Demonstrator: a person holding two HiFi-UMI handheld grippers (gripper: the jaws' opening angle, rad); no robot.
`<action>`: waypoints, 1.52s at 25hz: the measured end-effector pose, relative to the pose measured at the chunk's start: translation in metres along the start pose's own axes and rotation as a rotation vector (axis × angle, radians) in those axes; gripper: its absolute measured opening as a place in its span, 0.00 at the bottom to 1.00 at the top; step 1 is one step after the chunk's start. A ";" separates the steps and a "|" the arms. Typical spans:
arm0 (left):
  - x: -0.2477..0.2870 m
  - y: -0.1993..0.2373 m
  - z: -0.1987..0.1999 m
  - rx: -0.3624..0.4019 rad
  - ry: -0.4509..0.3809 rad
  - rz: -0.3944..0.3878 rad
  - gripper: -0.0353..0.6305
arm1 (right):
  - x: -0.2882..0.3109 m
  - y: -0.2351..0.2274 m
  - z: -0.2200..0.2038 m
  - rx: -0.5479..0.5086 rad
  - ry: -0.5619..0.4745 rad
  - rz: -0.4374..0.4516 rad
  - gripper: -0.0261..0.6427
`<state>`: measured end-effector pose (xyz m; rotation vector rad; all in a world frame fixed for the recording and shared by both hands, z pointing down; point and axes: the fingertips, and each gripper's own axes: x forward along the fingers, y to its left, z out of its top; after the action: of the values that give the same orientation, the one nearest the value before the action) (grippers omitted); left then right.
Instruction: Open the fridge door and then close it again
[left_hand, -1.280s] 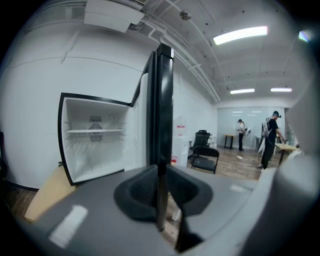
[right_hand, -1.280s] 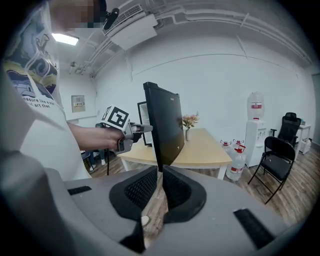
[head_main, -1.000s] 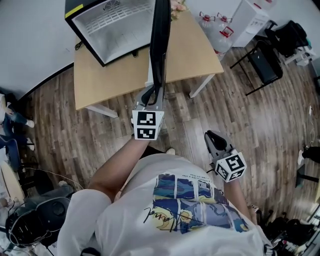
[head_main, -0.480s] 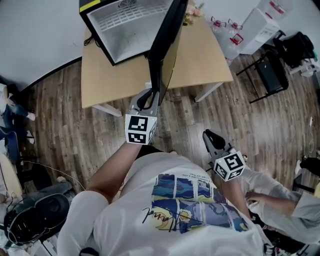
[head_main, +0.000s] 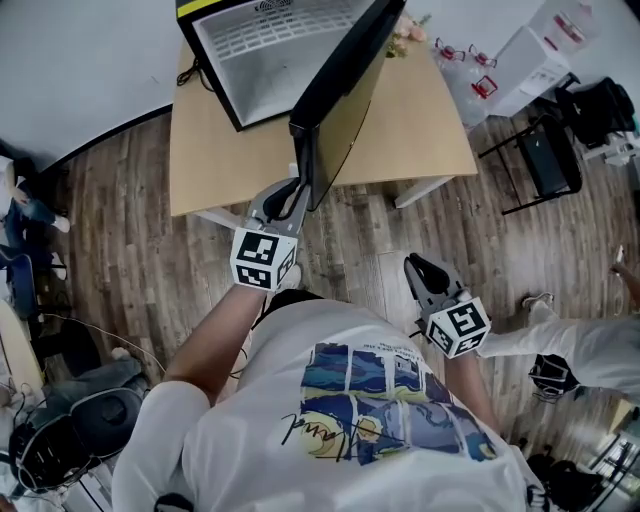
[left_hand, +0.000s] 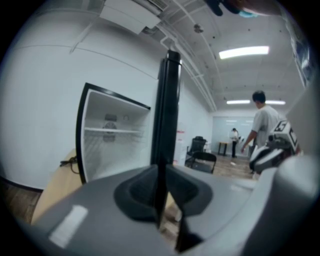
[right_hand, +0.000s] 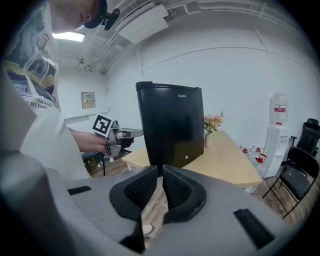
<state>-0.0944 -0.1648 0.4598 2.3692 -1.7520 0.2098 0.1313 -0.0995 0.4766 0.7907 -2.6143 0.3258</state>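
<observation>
Counter (head_main: 420, 120): fridge (head_main: 260, 50) at its far left corner, door (head_main: 335, 90) standing wide open. Left tongs (head_main: 295, 192) clamped on the door's free edge. Advise following the hinge arc without twisting. Right tongs (head_main: 420, 270) together, empty.

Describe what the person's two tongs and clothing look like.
The left tongs and right tongs are grey with black pads; each carries a white cube with black square markers. The person wears a white short-sleeved T-shirt with a blue print.

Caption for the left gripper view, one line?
Left gripper grips the open fridge door edge-on; white fridge interior at left.
</observation>
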 end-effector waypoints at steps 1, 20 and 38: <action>0.000 0.004 0.000 0.000 0.000 -0.003 0.14 | 0.004 0.000 0.002 -0.001 0.001 0.003 0.09; -0.004 0.096 0.002 -0.013 -0.009 -0.053 0.14 | 0.064 0.021 0.027 -0.011 0.010 -0.004 0.09; 0.008 0.180 0.010 -0.009 0.011 -0.134 0.12 | 0.113 0.053 0.045 0.029 -0.012 -0.092 0.09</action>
<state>-0.2644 -0.2264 0.4640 2.4626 -1.5777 0.1946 0.0015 -0.1254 0.4784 0.9218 -2.5802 0.3345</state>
